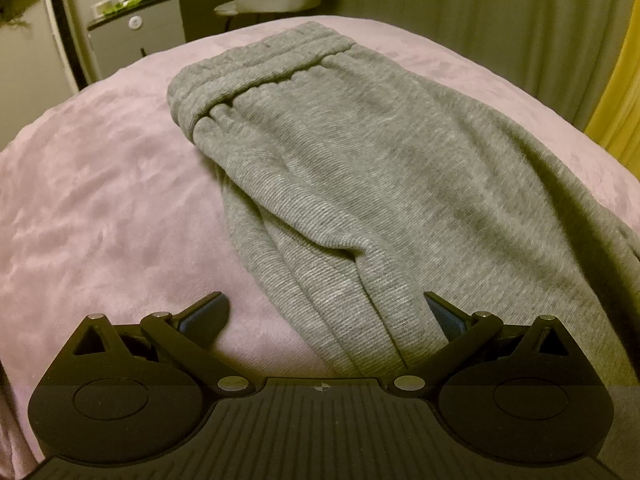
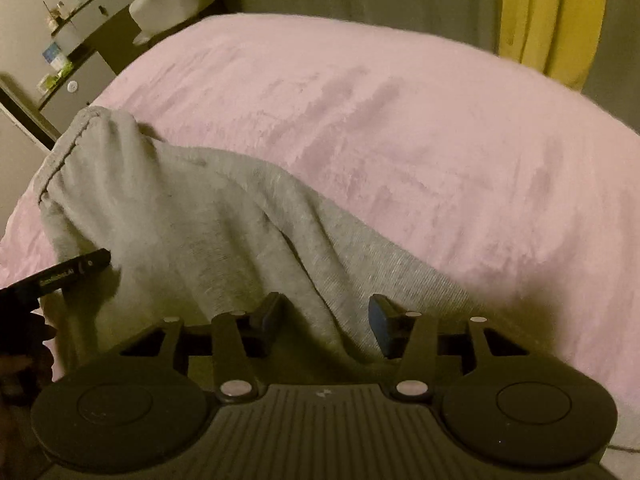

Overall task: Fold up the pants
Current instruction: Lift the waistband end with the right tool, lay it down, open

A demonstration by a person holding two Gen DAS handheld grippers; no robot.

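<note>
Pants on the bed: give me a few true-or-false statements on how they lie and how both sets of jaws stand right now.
1. The grey pants lie on a pink blanket. True.
2. The left gripper has its jaws shut tight on the fabric. False: the jaws stand wide apart, with a fold of the pants between them.
3. The waistband is at the far end in the left wrist view. True.
4. The right gripper hangs over bare blanket. False: pants fabric lies between its open jaws.
5. The pants are already folded into a small square. False: they still lie long and rumpled.
</note>
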